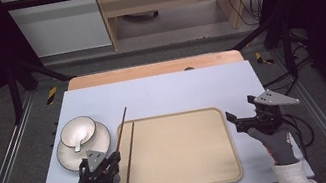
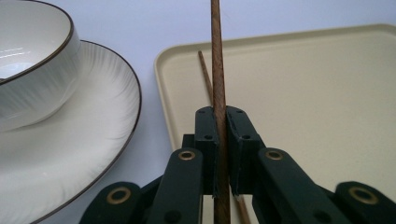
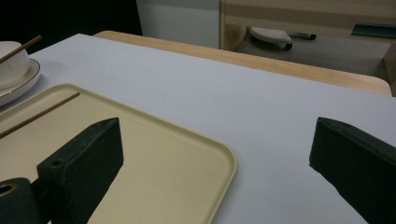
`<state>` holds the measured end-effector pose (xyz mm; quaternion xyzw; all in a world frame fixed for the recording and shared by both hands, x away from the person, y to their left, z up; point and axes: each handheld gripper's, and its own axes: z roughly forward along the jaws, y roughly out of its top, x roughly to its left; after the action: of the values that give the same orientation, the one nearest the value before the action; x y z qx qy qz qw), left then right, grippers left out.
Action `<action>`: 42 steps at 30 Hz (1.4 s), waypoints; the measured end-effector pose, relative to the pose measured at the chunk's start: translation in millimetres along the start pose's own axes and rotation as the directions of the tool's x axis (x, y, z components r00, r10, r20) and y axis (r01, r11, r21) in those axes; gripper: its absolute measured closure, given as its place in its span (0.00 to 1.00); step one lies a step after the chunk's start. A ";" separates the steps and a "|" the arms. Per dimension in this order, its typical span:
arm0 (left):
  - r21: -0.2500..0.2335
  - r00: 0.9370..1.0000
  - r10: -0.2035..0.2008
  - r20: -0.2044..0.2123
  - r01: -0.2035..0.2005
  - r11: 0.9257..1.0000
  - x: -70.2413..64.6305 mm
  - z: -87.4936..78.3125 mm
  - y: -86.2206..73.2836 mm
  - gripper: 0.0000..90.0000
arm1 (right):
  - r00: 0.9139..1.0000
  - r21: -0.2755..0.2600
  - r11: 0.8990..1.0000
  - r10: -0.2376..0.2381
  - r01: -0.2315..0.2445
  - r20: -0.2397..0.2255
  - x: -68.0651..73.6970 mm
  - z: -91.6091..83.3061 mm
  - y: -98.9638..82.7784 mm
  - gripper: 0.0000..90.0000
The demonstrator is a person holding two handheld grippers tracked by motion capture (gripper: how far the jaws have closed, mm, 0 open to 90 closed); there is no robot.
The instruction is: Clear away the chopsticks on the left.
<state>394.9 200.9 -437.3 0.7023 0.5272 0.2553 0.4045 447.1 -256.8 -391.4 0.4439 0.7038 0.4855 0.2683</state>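
My left gripper [image 1: 113,158] [image 2: 220,135] is shut on a dark wooden chopstick [image 1: 121,126] [image 2: 216,56], which points away over the left rim of the beige tray [image 1: 189,168] [image 2: 303,93]. A second chopstick [image 1: 130,160] [image 2: 204,74] lies flat inside the tray along its left side. At the tray's right edge, my right gripper [image 1: 241,108] [image 3: 219,154] stands open with nothing between its jaws. In the right gripper view, the tray [image 3: 163,154], the lying chopstick [image 3: 42,114] and the tip of the held chopstick [image 3: 21,49] are at the left.
A white bowl [image 1: 78,129] [image 2: 32,70] with a white spoon [image 1: 78,144] sits on a dark-rimmed white plate [image 1: 101,140] [image 2: 84,140], left of the tray and close to the left gripper. The pale table [image 1: 176,94] ends at a wooden edge at the back.
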 end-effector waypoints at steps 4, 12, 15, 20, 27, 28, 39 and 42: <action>-0.014 1.000 -0.010 -0.016 0.010 1.000 -13.0 5.0 -3.6 0.93 | 1.000 0.000 1.000 0.000 0.000 0.000 0.1 0.0 -0.1 0.03; -0.024 0.999 -0.027 -0.031 0.027 0.999 -31.0 14.5 -11.8 0.93 | 1.000 0.002 1.000 -0.004 0.004 0.000 0.8 0.9 -0.5 0.03; -0.018 0.999 -0.026 -0.037 0.025 1.000 -35.0 17.9 -14.3 0.93 | 1.000 0.003 1.000 -0.004 0.004 -0.002 1.3 1.2 -0.6 0.03; 0.019 0.999 -0.022 -0.036 0.022 1.000 -40.8 29.8 -23.5 0.93 | 1.000 0.007 1.000 -0.006 0.006 -0.002 1.7 2.0 -0.8 0.03; 0.065 0.998 -0.007 -0.057 0.011 0.998 -42.7 36.4 -27.8 0.93 | 1.000 0.009 1.000 -0.010 0.010 0.000 2.2 3.0 -1.2 0.03; 0.076 0.998 -0.008 -0.058 0.013 0.997 -42.6 37.0 -28.0 0.93 | 1.000 0.010 1.000 -0.008 0.008 -0.003 2.4 3.2 -1.3 0.03; 0.123 0.998 0.006 -0.065 0.002 0.992 -44.6 38.8 -30.4 0.93 | 1.000 0.011 1.000 -0.011 0.011 0.001 2.7 3.6 -1.5 0.03; 0.131 0.997 0.027 -0.073 -0.017 0.991 -46.0 38.4 -30.3 0.93 | 1.000 0.012 1.000 -0.012 0.012 0.001 2.8 4.0 -1.6 0.03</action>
<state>394.5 149.4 -480.4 0.7230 0.5495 0.2509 0.3353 448.4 -252.7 -394.3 0.4415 0.7093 0.4792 0.2689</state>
